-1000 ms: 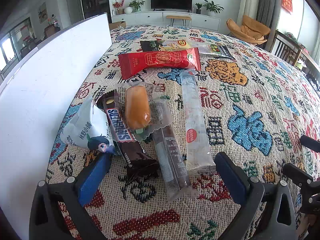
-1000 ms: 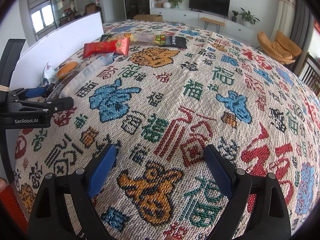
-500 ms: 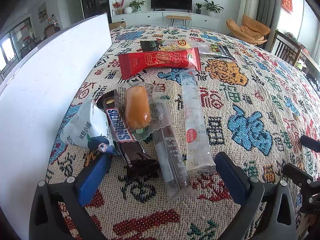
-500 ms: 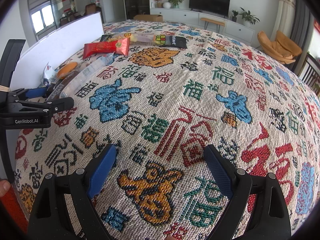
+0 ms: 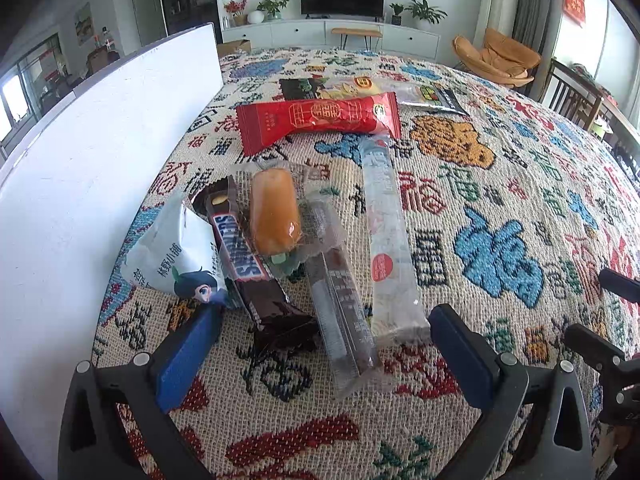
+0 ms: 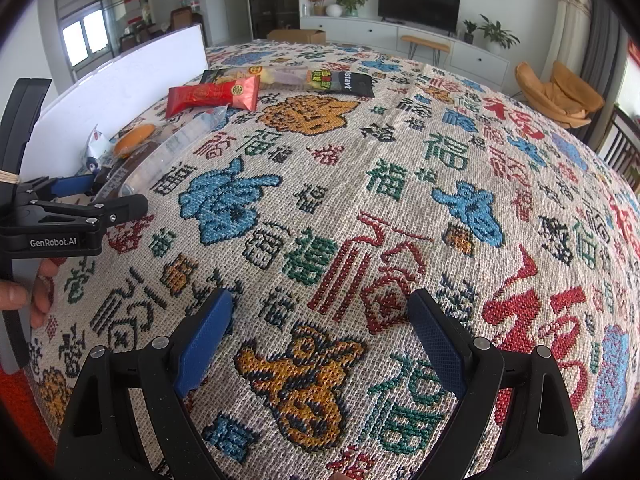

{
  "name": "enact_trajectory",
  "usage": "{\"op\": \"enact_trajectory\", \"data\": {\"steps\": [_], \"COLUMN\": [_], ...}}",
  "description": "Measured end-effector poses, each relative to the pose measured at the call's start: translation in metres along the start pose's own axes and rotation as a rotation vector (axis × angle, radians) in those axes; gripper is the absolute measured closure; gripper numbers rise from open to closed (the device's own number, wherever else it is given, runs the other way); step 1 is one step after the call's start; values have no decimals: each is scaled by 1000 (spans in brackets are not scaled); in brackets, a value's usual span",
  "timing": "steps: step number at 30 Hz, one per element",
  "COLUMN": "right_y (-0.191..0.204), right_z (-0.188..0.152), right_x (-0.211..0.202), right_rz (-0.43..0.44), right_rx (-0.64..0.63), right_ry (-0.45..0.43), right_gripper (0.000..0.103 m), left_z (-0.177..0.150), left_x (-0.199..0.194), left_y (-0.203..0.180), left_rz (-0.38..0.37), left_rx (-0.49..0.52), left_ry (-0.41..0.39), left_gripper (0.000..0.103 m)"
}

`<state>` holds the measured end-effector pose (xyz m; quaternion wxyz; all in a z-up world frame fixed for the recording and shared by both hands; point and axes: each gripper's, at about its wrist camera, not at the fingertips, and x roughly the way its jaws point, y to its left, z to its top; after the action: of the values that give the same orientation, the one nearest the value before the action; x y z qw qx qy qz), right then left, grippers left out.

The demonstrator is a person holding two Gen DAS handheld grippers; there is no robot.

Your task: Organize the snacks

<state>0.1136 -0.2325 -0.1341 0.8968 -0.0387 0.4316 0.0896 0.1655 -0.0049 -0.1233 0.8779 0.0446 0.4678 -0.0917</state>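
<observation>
A cluster of snacks lies on the left side of a patterned tablecloth (image 5: 500, 184), close to a white board (image 5: 80, 184) that stands along the left edge. Nearest you, from left to right: a pale blue pouch (image 5: 172, 256) with a cartoon face, a Snickers bar (image 5: 248, 264), a clear pack with an orange cake (image 5: 274, 210) resting partly on the Snickers, a dark stick (image 5: 340, 304) in a clear wrapper, and a long clear pack (image 5: 386, 236). These run side by side, pointing away from you. Farther off, a red pack (image 5: 320, 118) lies crosswise, touching the far end of the long clear pack. Beyond it sit a yellow-and-black bag (image 5: 332, 86) and a dark bag (image 5: 436, 98).

Your left gripper (image 5: 320, 344) hangs low at the near ends of the Snickers, the stick and the long clear pack, its blue fingers (image 5: 186, 356) spread wide and holding nothing.

Your right gripper (image 6: 320, 340) is well to the right, over bare cloth, jaws also wide apart and empty. From its camera you see your left hand (image 6: 28, 292) on the left tool's handle at the far left.
</observation>
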Motion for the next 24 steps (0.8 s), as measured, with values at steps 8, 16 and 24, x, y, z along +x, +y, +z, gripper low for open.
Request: {"op": "enact_trajectory", "data": {"steps": [8, 16, 24], "right_y": [1, 1, 25], "right_z": [0, 1, 84], "right_x": [0, 2, 20], "right_rz": [0, 5, 234], "right_rx": [0, -3, 159], "right_ry": [0, 6, 43], "right_gripper": [11, 8, 11], "left_z": [-43, -48, -51], "left_x": [-44, -47, -68], "left_y": [19, 33, 43], "left_rz": [-140, -44, -33], "left_rx": [-76, -154, -190], "left_ry": [26, -4, -118], "left_gripper": [0, 0, 0]}}
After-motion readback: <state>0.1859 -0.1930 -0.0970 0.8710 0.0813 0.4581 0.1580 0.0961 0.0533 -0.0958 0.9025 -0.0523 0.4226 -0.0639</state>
